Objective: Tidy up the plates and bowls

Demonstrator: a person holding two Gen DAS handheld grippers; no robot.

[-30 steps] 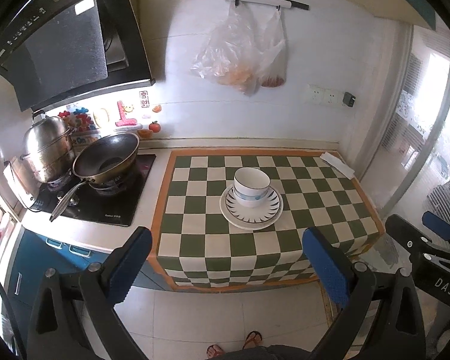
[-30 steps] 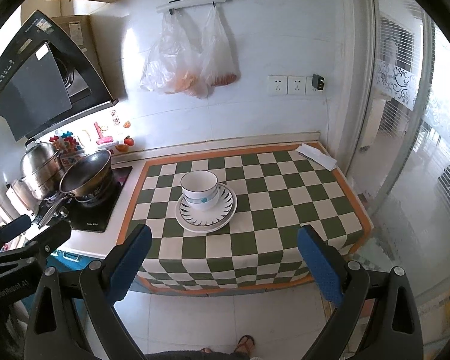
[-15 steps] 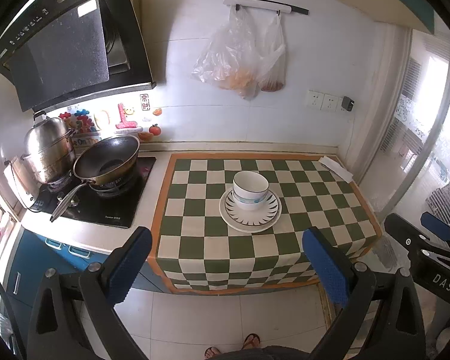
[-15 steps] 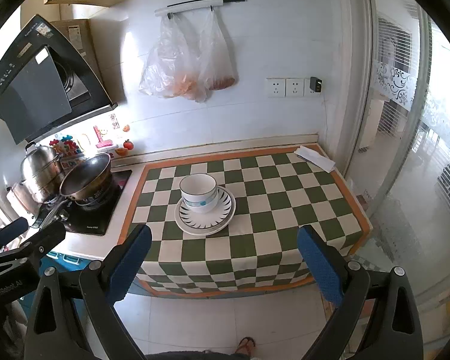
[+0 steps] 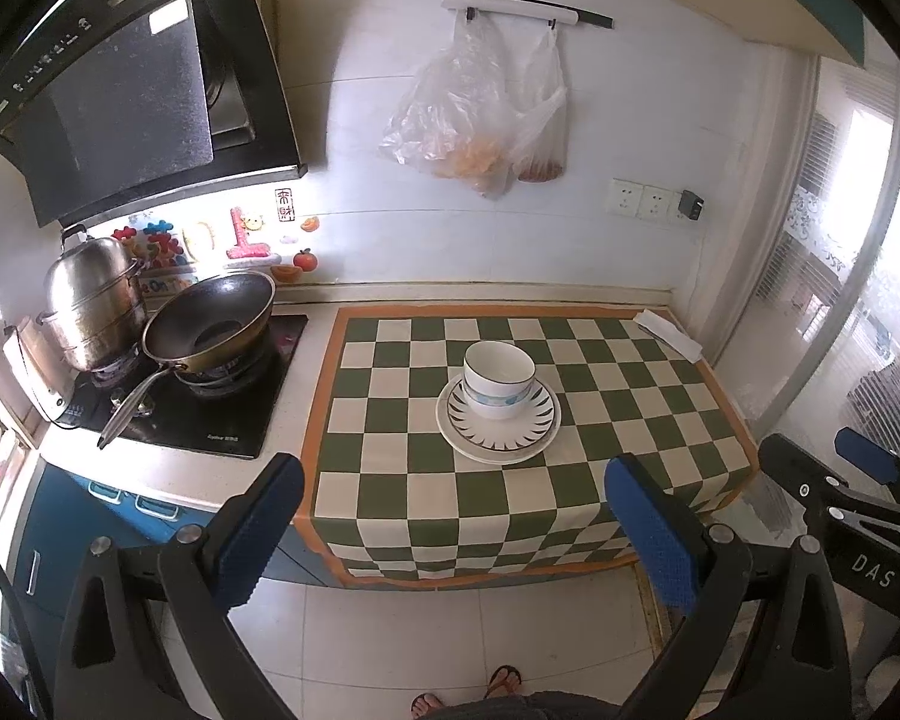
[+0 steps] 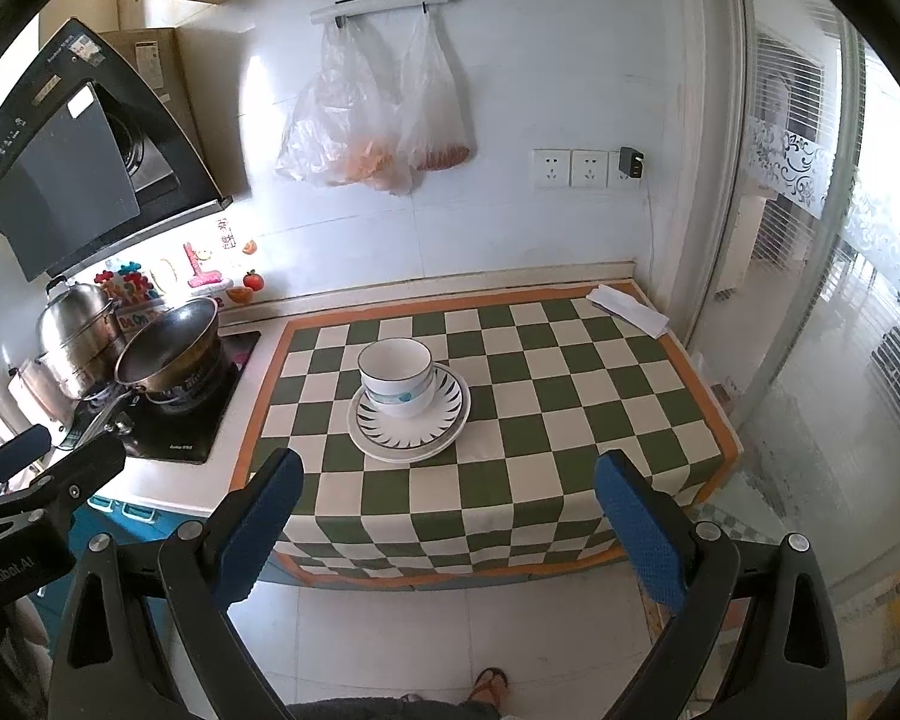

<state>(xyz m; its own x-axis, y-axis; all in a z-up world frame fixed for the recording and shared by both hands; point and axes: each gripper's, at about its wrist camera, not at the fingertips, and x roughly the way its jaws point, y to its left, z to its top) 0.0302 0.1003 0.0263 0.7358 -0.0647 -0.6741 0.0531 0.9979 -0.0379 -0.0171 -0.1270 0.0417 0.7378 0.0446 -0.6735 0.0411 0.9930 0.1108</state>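
A white bowl with a blue band is stacked on another bowl, on white plates with dark rim marks, in the middle of the green checked counter. The right wrist view shows the same bowl and plates. My left gripper hangs open well in front of the counter, over the floor, nothing between its blue pads. My right gripper is likewise open and back from the counter edge. Each gripper shows at the edge of the other's view.
A wok and a steel steamer pot stand on the stove at the left. A folded white cloth lies at the counter's back right corner. Plastic bags hang on the wall. A glass door is at the right. A person's feet are on the tiled floor.
Both grippers have drawn back from the counter, so the dishes look a bit smaller and farther. The bowl and plates have not moved, and both grippers stay open.
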